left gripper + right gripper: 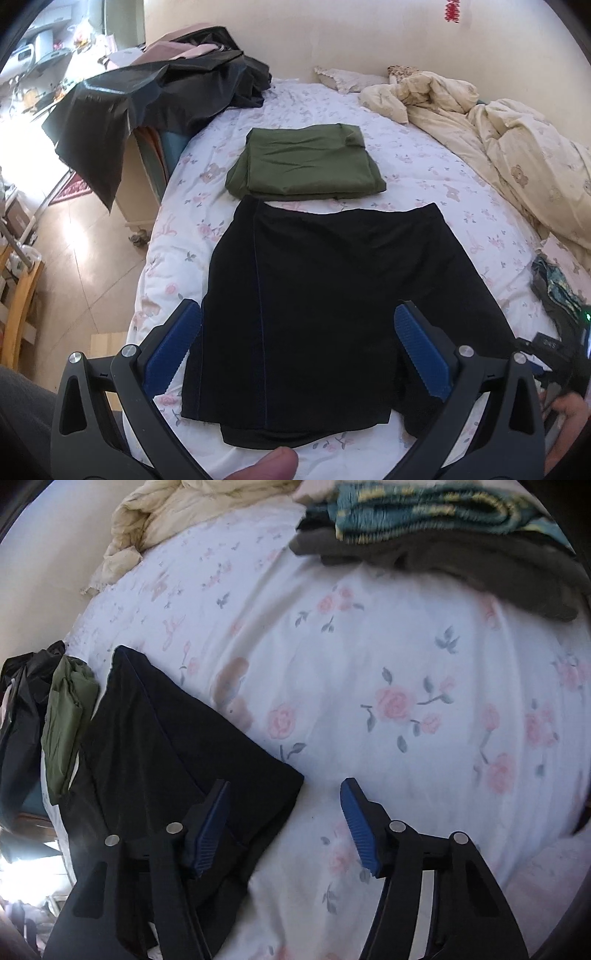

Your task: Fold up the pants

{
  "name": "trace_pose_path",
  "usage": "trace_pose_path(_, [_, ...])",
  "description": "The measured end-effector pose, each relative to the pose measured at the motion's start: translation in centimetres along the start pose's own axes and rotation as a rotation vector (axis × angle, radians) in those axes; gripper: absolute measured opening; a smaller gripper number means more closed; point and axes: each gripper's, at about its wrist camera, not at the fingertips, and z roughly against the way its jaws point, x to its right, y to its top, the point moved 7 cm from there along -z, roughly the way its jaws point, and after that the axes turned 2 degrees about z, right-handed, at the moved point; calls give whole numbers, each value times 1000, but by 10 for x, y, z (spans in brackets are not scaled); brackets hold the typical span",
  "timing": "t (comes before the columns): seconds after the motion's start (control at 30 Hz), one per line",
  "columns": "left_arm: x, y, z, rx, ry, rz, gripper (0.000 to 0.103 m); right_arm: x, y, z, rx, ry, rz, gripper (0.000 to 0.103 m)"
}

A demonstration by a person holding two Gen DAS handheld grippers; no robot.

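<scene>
black pants (325, 295) below left tongs (295, 354), folded

No readable text, label, brand or number on anything in either view.

home bedroom | floral bed (177, 258) | rumpled quilt (517, 147)

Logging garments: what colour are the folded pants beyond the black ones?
Olive green pants, clearest in the left wrist view.
</scene>
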Motion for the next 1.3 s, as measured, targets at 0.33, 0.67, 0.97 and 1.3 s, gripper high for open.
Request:
trace_pose_path(0.33, [2, -1, -5, -9, -1, -9, 103, -10, -6, -14, -87, 123, -61, 34])
trace_pose_path(0.67, [-4, -3, -4, -19, 6, 8, 103, 5, -5, -9, -71, 100, -125, 34])
trace_pose_path(0.97, [-11, 2, -1, -9, -2, 22, 103, -1, 4, -16, -66, 101, -122, 9])
trace_pose_path(1.3, [-13, 3, -2, -19, -12, 32, 103, 0, 21, 9, 21, 121, -100, 1])
